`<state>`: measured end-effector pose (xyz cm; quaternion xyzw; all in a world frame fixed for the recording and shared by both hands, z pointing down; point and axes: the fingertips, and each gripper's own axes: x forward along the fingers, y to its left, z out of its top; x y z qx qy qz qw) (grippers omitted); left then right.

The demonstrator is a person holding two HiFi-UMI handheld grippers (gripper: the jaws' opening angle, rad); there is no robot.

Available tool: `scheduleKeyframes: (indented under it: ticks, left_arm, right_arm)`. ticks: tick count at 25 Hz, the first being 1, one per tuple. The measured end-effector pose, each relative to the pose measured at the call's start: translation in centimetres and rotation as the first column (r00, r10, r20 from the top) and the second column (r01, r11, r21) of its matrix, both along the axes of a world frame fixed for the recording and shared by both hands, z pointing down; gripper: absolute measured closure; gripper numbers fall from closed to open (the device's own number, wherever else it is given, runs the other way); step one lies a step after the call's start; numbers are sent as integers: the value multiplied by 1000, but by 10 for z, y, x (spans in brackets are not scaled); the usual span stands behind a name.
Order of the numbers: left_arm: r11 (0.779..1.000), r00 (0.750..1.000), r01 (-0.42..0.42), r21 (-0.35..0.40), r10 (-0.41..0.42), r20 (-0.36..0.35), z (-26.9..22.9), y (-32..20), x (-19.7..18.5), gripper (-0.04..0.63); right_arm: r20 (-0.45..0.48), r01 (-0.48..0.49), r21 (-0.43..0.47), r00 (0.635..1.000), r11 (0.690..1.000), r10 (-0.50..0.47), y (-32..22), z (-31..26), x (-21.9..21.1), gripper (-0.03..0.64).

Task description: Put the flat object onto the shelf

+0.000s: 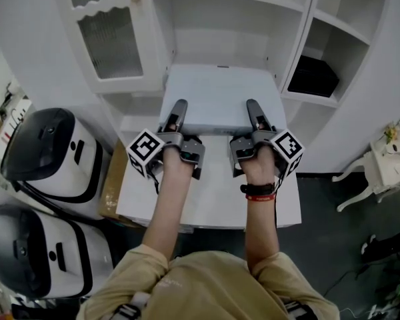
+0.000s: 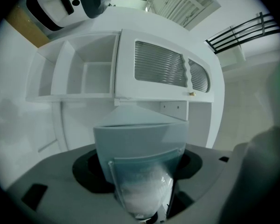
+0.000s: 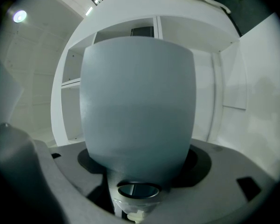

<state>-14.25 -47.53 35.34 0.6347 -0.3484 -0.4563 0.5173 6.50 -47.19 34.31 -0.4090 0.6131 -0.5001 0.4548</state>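
A flat pale grey panel [image 1: 217, 99] is held level between both grippers, above the white table [image 1: 213, 205]. My left gripper [image 1: 179, 110] is shut on its near left edge and my right gripper [image 1: 254, 109] on its near right edge; only the upper jaws show on top. The panel's far edge lies at the mouth of the middle compartment of the white shelf unit [image 1: 221, 29]. In the left gripper view the panel [image 2: 140, 139] sits between the jaws, seen edge on. The right gripper view is mostly filled by the panel [image 3: 137, 111].
A cabinet door with ribbed glass [image 1: 110, 35] stands open at the left of the compartment. A black box [image 1: 313, 77] rests in the right compartment. Two white and black machines [image 1: 47, 152] [image 1: 33, 252] and a cardboard piece [image 1: 113, 185] stand left of the table; a small white side table [image 1: 387, 162] stands right.
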Motion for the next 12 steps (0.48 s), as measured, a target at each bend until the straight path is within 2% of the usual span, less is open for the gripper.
scheduleKeyframes:
  ticks: [12]
  left_arm:
    - [1000,1000,5,-15,-5,0,-1,-28,5,278]
  right_arm:
    - [28,-34,-20,999,999,34,-29,2,6,267]
